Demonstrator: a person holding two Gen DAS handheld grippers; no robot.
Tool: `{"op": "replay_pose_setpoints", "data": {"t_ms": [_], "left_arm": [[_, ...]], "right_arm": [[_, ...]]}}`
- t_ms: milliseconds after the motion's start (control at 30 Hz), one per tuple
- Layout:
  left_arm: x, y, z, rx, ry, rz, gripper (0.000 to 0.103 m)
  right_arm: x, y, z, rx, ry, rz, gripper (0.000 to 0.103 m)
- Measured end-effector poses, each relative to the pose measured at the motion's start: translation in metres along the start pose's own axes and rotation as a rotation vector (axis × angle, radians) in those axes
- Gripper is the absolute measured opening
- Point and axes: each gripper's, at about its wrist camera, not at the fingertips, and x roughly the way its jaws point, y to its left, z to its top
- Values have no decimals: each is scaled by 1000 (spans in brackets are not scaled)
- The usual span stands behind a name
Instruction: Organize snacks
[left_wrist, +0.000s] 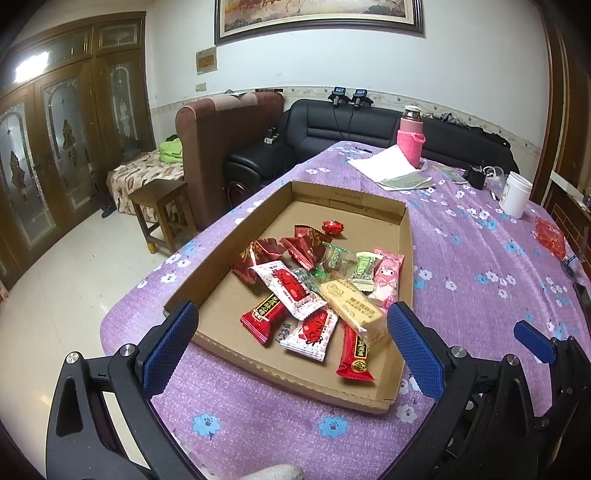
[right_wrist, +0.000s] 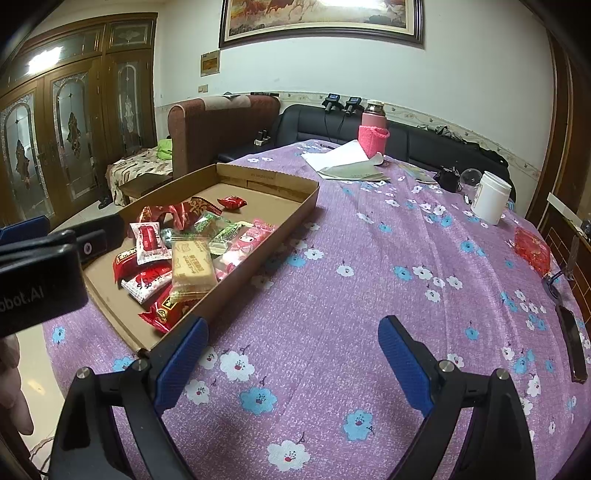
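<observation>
Both jaws apart, empty | snacks (left_wrist: 317, 291) in tray (left_wrist: 221, 251) | tablecloth (right_wrist: 369, 277) rightward bare

the right gripper (right_wrist: 291, 354) hangs wide open over the purple floral tablecloth (right_wrist: 369, 266), just right of the cardboard tray (right_wrist: 280, 221) heaped with wrapped snacks (right_wrist: 184, 251).

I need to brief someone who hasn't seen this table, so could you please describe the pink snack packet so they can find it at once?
Start at the shallow cardboard tray on the purple flowered tablecloth. Among the snack pile inside, look along the tray's right wall. The pink snack packet lies there beside green wrappers; it is the only pink one, printed with a cartoon rabbit.
</observation>
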Motion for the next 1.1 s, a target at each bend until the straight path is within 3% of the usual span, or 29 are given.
{"op": "replay_pose_setpoints", "data": {"t_ms": [1100], "left_arm": [[6,0,-7,-13,38,-18,103]], "right_arm": [[8,-1,-4,-1,24,1,95]]}}
